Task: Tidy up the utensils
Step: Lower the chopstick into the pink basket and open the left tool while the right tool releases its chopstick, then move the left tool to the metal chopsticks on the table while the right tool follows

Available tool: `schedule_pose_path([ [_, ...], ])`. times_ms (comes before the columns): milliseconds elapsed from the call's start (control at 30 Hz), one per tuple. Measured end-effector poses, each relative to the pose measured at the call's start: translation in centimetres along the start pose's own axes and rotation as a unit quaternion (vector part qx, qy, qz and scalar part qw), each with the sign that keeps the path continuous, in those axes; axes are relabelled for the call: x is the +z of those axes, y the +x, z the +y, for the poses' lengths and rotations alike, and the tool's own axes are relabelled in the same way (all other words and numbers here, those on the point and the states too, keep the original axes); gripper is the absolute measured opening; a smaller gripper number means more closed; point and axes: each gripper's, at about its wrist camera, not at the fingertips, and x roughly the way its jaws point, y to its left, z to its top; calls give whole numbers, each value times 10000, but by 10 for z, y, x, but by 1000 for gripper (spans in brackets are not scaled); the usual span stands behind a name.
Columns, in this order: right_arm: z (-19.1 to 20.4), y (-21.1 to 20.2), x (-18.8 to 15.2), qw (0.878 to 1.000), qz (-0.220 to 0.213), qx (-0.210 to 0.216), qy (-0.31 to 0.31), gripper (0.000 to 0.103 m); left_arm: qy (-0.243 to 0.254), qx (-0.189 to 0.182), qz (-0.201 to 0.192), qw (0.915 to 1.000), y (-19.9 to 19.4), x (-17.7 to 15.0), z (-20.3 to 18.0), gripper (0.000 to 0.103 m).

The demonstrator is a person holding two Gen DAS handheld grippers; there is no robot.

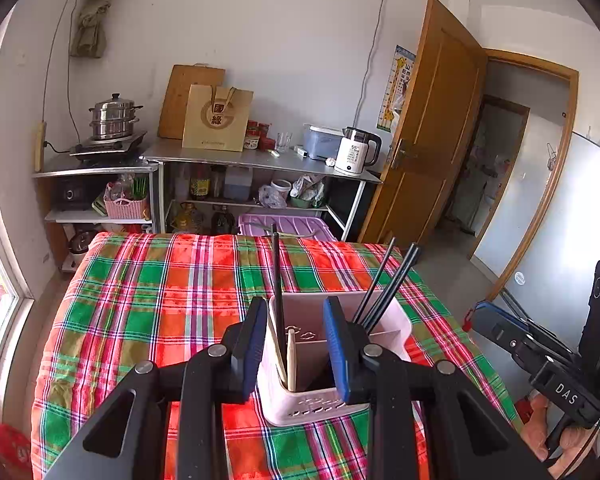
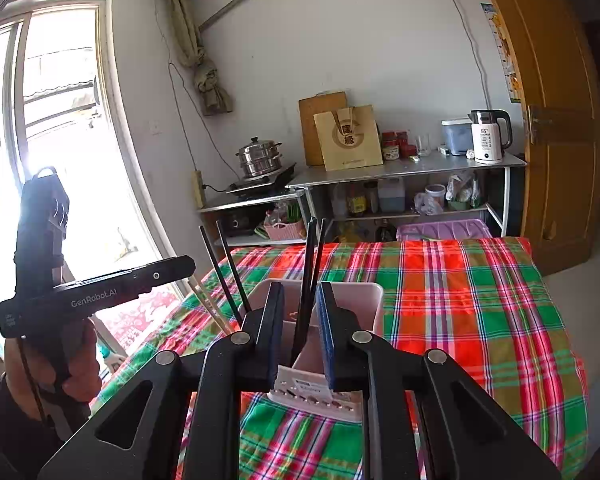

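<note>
A pale pink utensil holder (image 1: 384,334) stands on the plaid tablecloth (image 1: 148,304). In the left wrist view my left gripper (image 1: 296,308) is open over its left compartment. A black chopstick (image 1: 276,276) and wooden chopsticks (image 1: 290,356) stand between the pads untouched. Three more black chopsticks (image 1: 384,284) lean in the right compartment. In the right wrist view my right gripper (image 2: 300,292) is open around a pair of black chopsticks (image 2: 309,264) standing in the holder (image 2: 364,300). Each gripper shows side-on in the other's view: the right gripper (image 1: 500,328) and the left gripper (image 2: 180,268).
Behind the table are metal shelves (image 1: 260,160) with a white kettle (image 1: 356,152), a paper bag (image 1: 216,118) and a steamer pot (image 1: 114,116). A purple bin lid (image 1: 284,226) lies past the far edge. A wooden door (image 1: 432,128) stands open at right, and a window (image 2: 60,120) is at left.
</note>
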Motion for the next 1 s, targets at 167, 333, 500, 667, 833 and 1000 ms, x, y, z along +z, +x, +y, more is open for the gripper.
schedule_pose_path([
  [167,1,-24,-14,10000,-9,3,-37,19,139,54,-142,9998,-24,-8,-6,29],
  [333,-5,-49,-31,10000,-41,-23,9,20,129,-19,-295,9995,-51,-28,-10,29],
  [500,-15,-71,-54,10000,31,-60,68,20,227,-150,-263,9993,-67,-68,-23,29],
  [667,-20,-89,-79,9996,188,-184,97,20,177,-292,-127,9993,-70,-110,-33,29],
  [833,-29,-102,-102,9984,323,-433,134,20,209,-353,56,9991,-69,-146,-43,29],
  [1000,-44,-105,-119,9964,501,-617,302,20,111,-473,263,9985,-64,-169,-48,29],
])
